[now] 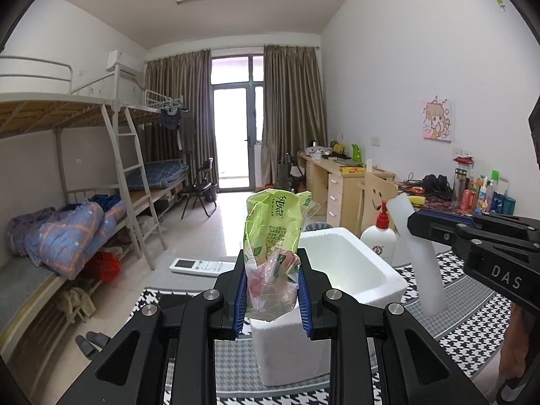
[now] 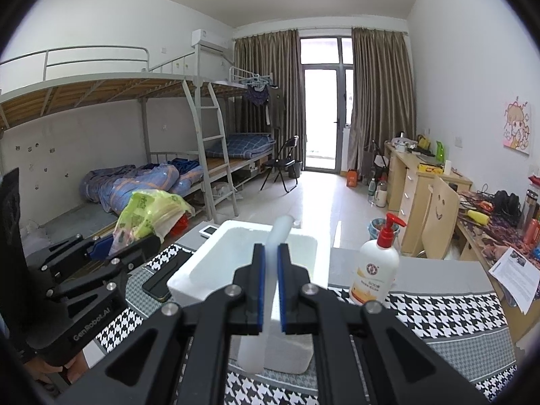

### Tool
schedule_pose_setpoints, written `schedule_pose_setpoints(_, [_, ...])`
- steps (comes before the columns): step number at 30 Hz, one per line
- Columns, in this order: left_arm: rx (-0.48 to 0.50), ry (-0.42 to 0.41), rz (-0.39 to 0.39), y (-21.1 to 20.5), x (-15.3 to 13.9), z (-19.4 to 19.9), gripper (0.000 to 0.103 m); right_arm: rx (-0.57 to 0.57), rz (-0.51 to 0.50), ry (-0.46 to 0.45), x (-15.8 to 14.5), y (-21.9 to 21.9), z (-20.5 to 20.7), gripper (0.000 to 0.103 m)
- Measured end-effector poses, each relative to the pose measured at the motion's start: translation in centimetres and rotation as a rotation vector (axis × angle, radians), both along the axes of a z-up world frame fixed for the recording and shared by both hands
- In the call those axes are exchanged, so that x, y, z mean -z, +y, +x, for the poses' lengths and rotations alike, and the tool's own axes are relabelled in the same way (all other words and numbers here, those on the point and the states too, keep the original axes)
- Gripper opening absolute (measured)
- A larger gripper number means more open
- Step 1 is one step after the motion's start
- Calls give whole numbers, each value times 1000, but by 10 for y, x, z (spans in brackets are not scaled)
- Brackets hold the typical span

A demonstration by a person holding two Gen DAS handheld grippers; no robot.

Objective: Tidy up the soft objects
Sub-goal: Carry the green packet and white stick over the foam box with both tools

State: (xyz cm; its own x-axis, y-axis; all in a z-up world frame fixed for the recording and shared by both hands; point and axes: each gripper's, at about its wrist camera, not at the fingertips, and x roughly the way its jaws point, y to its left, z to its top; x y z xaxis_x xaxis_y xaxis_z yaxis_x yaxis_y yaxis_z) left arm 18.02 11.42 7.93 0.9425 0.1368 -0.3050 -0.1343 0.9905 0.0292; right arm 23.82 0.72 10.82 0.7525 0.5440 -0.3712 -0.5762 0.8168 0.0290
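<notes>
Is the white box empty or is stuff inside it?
Empty, as far as shows: the white foam box has only bare white walls and floor. The right gripper hides part of it.

"DAS" on the right gripper [image 1: 410, 222], "GenRobot.AI" on the left gripper [image 2: 135, 239], green packet [image 1: 273, 222] print possibly Chinese, unreadable

A crumpled green plastic packet [image 1: 271, 236] stands upright between the left claw [image 1: 271, 298] pads (its clear lower end pinched), while a white foam strip [image 2: 271, 263] sits clamped in the right claw [image 2: 271, 290].
</notes>
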Motion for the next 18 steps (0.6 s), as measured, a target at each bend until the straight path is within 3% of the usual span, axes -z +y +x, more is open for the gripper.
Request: schedule_pose_setpoints(18, [5,16,-21,21,6,37,27,0,-32,20,6,28,38,9])
